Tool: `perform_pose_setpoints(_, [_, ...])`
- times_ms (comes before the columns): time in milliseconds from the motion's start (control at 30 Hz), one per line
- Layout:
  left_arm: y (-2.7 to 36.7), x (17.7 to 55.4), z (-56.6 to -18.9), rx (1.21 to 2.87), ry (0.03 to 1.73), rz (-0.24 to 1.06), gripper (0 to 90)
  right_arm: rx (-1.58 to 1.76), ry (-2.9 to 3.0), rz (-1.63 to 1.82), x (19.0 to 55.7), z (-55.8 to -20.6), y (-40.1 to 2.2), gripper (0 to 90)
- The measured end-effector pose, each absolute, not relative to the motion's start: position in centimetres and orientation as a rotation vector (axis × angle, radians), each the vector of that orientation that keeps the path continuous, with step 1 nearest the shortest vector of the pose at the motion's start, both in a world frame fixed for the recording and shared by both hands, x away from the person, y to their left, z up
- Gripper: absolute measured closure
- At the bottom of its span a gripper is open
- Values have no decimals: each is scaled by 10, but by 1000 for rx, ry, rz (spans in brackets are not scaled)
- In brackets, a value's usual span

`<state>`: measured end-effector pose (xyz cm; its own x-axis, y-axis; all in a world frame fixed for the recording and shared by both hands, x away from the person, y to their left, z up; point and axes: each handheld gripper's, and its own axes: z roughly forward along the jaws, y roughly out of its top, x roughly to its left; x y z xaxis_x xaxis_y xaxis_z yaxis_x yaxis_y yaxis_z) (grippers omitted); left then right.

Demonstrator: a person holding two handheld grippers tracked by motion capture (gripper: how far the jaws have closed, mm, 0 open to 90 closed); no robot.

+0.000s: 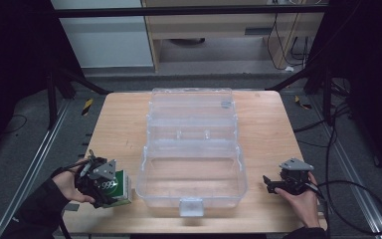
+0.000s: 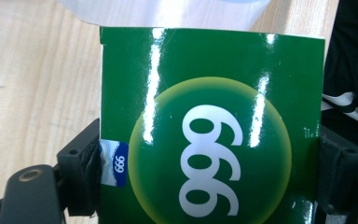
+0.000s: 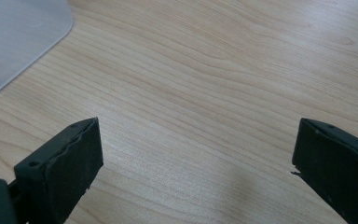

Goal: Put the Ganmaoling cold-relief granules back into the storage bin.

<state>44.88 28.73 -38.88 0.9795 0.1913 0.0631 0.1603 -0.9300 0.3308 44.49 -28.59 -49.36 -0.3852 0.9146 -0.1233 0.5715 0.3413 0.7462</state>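
Sitting at the lower left of the high view, the left gripper squeezes a green box beside the clear bin. Left gripper view: box fills the middle, marked 999. Right gripper view: right gripper spread wide over bare table.

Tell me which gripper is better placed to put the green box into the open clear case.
Left. The left gripper is already shut on the green box, right beside the clear case. The right gripper is open, with bare table between its jaws, on the case's far side.
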Motion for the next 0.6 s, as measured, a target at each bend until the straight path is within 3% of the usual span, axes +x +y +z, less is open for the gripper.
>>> perform_pose_setpoints(600, [279,445,-325,2759,248,228,149,1300,2070,845,444,-493,-286,21])
